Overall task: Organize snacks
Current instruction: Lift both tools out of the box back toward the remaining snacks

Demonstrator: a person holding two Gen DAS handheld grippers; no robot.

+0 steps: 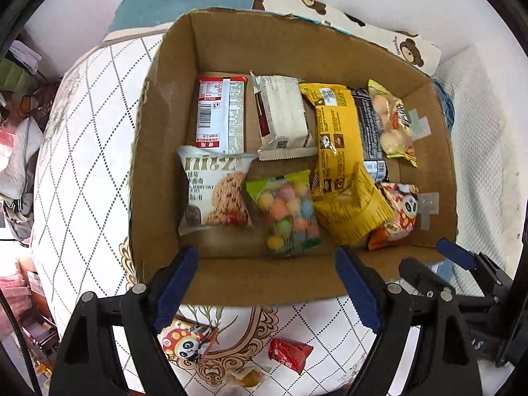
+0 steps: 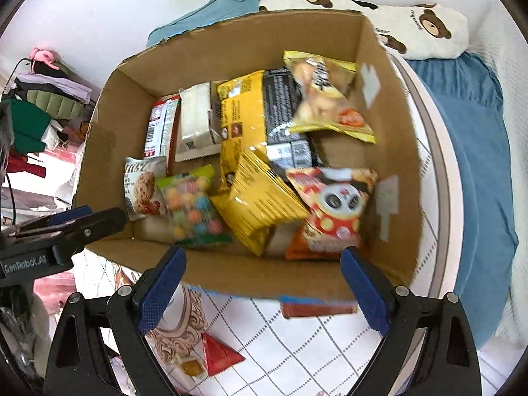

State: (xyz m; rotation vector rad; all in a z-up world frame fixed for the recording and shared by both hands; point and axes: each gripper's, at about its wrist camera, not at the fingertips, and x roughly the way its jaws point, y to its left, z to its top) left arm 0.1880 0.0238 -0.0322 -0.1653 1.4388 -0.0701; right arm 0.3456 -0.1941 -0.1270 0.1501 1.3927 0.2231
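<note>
A cardboard box (image 1: 231, 283) on the bed holds several snack packets: an oat cookie packet (image 1: 214, 194), a bag of coloured candy balls (image 1: 287, 211), a yellow packet (image 1: 336, 138) and a panda packet (image 1: 399, 214). My left gripper (image 1: 264, 257) hangs open over the box's near wall, nothing between its fingers. My right gripper (image 2: 264, 254) is likewise open and empty above the near wall, just in front of the panda packet (image 2: 333, 204). On the mattress before the box lie another panda packet (image 1: 184, 343), a red wrapper (image 1: 288, 353) and a small orange candy (image 1: 247, 378).
The box stands on a quilted mattress (image 1: 82, 165) beside a white wall. A teal cushion (image 1: 188, 0) and a bear-print pillow (image 2: 425, 29) lie behind it, and a blue blanket (image 2: 468, 165) to the right. A red-brown bar (image 2: 316, 308) lies against the box front. Clothes pile up at the left.
</note>
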